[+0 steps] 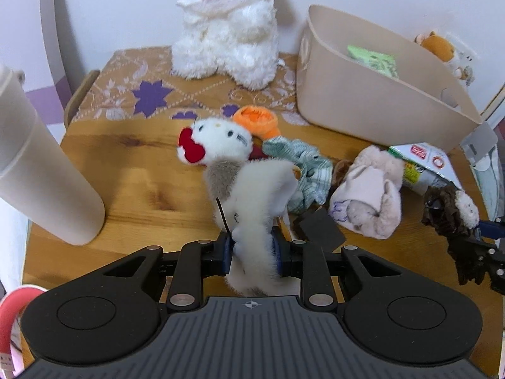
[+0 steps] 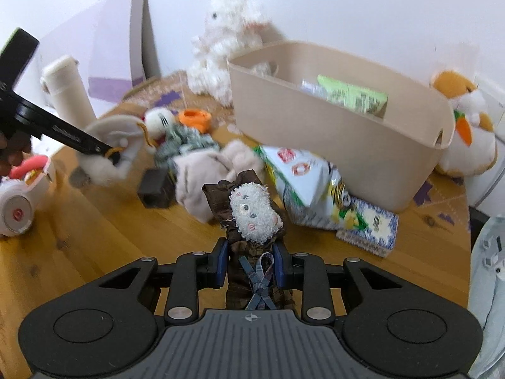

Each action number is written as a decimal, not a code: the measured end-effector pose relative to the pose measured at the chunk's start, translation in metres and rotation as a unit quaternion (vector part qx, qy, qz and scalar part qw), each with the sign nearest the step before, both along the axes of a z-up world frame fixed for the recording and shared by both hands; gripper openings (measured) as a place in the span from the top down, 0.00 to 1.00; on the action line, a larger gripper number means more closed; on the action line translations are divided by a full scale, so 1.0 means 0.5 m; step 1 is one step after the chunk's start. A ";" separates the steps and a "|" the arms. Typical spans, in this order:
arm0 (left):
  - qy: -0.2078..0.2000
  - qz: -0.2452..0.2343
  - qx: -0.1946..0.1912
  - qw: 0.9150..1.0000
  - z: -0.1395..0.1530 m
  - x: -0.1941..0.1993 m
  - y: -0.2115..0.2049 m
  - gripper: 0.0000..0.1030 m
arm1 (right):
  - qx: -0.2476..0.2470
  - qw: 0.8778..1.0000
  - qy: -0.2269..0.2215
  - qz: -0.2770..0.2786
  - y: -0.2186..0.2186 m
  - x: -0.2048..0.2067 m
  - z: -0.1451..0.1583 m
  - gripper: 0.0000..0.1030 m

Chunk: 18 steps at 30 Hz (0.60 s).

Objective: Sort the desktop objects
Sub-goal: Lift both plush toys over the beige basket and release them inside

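The left gripper (image 1: 252,254) was closed on a white furry plush (image 1: 262,195) with a cat head and red bow, its blue pads pinching the lower body so the toy stood up off the wooden bench (image 1: 132,164). The right gripper (image 2: 252,263) was clamped on a brown scrunchie (image 2: 249,271) bearing a small white curly-fleece face, also raised above the bench. Beyond them lay a green plaid scrunchie (image 1: 303,170), an orange scrunchie (image 1: 257,121), a pink fuzzy bundle (image 1: 369,199), a small black block (image 1: 320,229) and a snack packet (image 2: 312,180). The beige bin (image 1: 372,94) stood at the far right, with a green packet (image 1: 374,60) inside; a large white plush rabbit (image 1: 230,31) sat at the far edge and a cream bottle (image 1: 41,170) at the left
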<state>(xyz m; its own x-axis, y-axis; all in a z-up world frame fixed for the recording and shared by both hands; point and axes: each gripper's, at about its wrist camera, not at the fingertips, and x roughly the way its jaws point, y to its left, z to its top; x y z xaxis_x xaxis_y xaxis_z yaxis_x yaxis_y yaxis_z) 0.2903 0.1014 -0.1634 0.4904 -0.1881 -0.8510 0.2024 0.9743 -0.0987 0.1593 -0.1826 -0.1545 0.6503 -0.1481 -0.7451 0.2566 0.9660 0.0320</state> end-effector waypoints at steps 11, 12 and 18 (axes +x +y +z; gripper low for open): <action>-0.044 -0.028 -0.032 0.998 0.095 0.010 -0.035 0.76 | -0.031 0.998 -0.063 -0.002 -0.020 -0.015 0.131 0.73; -0.049 -0.032 -0.036 0.998 0.105 0.014 -0.043 0.76 | -0.035 0.997 -0.066 -0.006 -0.026 -0.014 0.139 0.73; -0.085 -0.056 -0.059 0.993 0.167 0.051 -0.099 0.76 | -0.058 0.995 -0.069 -0.038 -0.063 0.005 0.177 0.73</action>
<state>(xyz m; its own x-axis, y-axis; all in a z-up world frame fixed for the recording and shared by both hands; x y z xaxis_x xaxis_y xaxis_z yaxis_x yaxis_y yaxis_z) 0.3160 0.0517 -0.0797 0.5957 -0.3436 -0.7260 0.3334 0.9281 -0.1657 0.1615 -0.2141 -0.0657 0.7286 -0.2804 -0.6249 0.3302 0.9432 -0.0383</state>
